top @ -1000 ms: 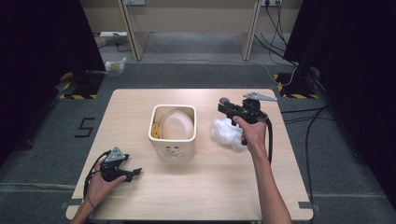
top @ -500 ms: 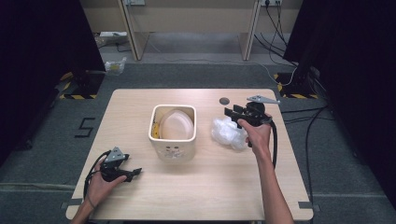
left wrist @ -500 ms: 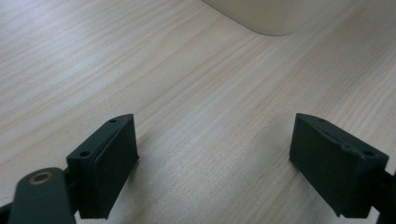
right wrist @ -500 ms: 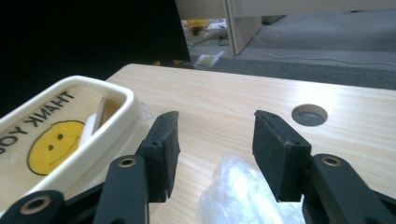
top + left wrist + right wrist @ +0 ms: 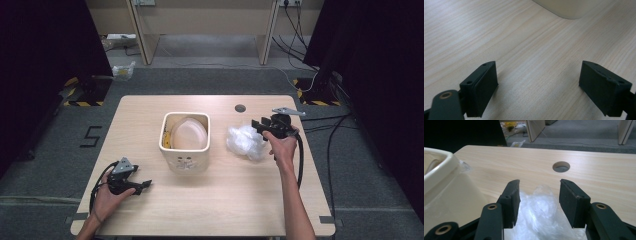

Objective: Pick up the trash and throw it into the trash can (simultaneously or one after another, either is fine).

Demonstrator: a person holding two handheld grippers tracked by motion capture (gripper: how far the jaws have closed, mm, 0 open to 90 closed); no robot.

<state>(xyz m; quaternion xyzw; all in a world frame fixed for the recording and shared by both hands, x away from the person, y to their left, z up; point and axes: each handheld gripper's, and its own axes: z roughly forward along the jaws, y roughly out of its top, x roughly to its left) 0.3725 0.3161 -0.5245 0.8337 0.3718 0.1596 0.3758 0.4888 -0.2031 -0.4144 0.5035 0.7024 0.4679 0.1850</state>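
Note:
A cream square bin [image 5: 185,142] stands at the middle of the wooden table [image 5: 210,210], with a pale rounded item [image 5: 189,132] inside it. A crumpled clear plastic bag [image 5: 245,141] [image 5: 541,217] lies to the bin's right. My right gripper [image 5: 256,125] [image 5: 539,197] hovers just above the bag's far edge, open, nothing between its jaws. My left gripper [image 5: 146,185] [image 5: 537,85] rests low at the table's front left, open wide over bare wood, with the bin's bottom corner [image 5: 564,8] ahead of it.
A round cable hole [image 5: 240,108] [image 5: 561,166] is in the table beyond the bag. Cables [image 5: 325,125] trail off the table's right side. Desk legs [image 5: 145,35] and dark curtains stand beyond the far edge.
My right gripper has drifted right and toward the near side, from the bag's left-far side to its right-far edge. The left gripper has stayed put.

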